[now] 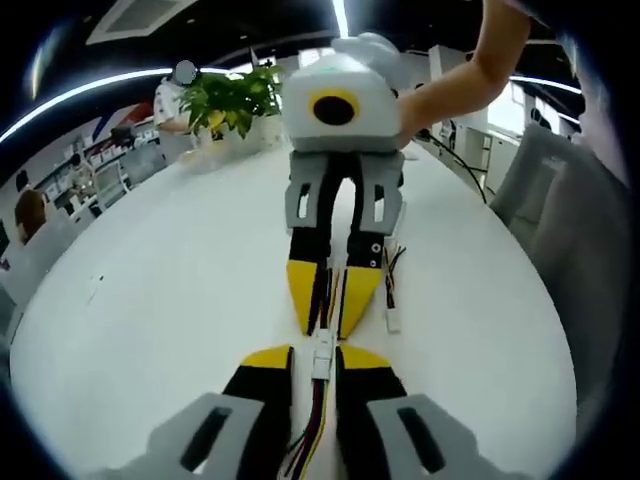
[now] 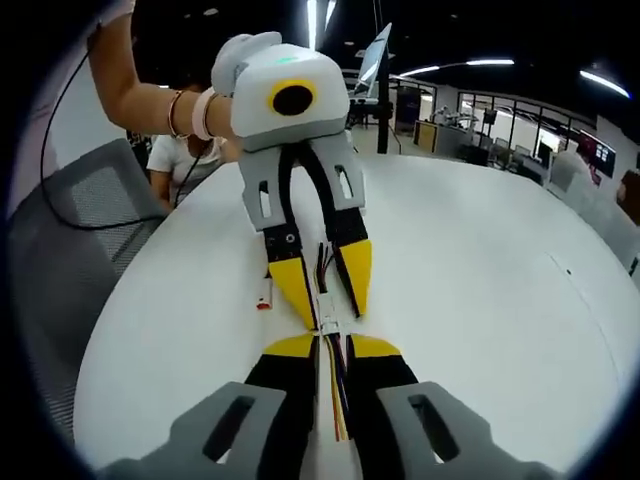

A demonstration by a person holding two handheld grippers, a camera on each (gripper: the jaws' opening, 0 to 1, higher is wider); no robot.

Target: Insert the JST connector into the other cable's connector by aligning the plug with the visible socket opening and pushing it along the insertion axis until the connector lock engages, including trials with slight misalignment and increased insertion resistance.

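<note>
On the white table [image 1: 150,300], my left gripper [image 1: 318,352] is shut on a white JST connector [image 1: 322,358] whose coloured wires [image 1: 312,430] run back between its jaws. Facing it tip to tip, my right gripper [image 1: 328,330] is shut on the other cable. In the right gripper view, my right gripper [image 2: 332,342] pinches red, yellow and black wires [image 2: 336,395], and the white connector [image 2: 328,322] sits at the tips of the left gripper [image 2: 333,318]. The two connector halves meet in the narrow gap between the yellow fingertips; I cannot tell whether they are locked together.
A spare cable with a white connector [image 1: 392,300] lies on the table beside the grippers, seen also as a spare cable [image 2: 265,293]. A potted plant [image 1: 232,100] stands at the far edge. Grey mesh chairs [image 1: 560,200] [image 2: 70,250] flank the table. A person's arms [image 1: 470,80] hold the grippers.
</note>
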